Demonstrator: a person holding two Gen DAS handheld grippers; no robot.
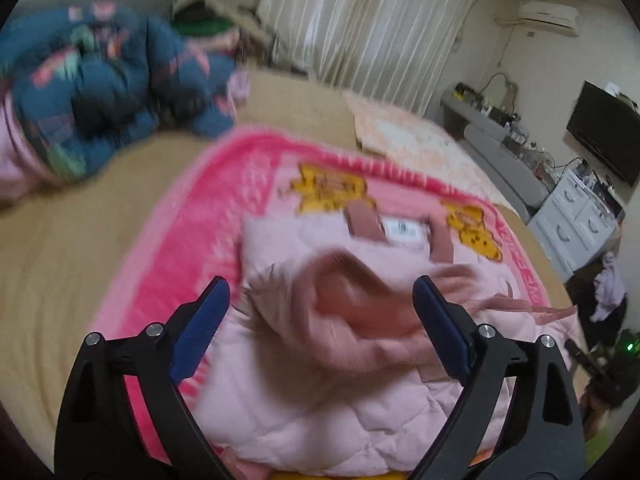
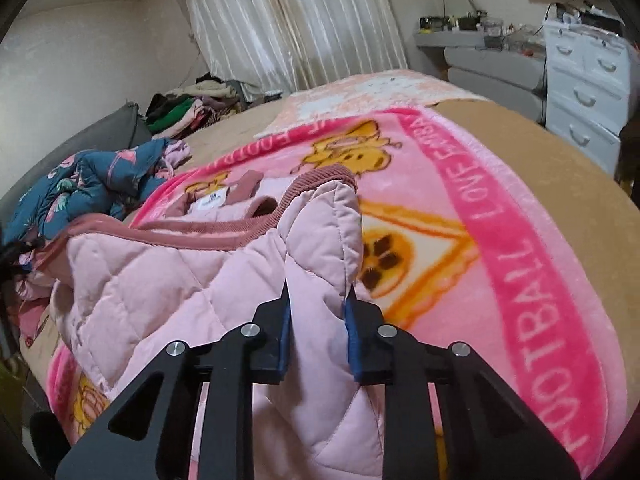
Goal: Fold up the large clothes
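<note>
— Where do we stand with the pink quilted jacket (image 2: pixel 168 280)?

— Partly folded, we judge: it lies bunched on the pink blanket (image 2: pixel 520 248), near the bed's (image 2: pixel 560 160) front edge. Our right gripper (image 2: pixel 316 300) pinches a raised quilted fold; our left gripper (image 1: pixel 320 312) hangs wide apart above the jacket, holding nothing.

— What's left?

— Laying that fold flat and squaring it.

— Room?

— Bare blanket toward the right edge; the dark floral bundle (image 2: pixel 92 188) crowds the far left corner.
</note>
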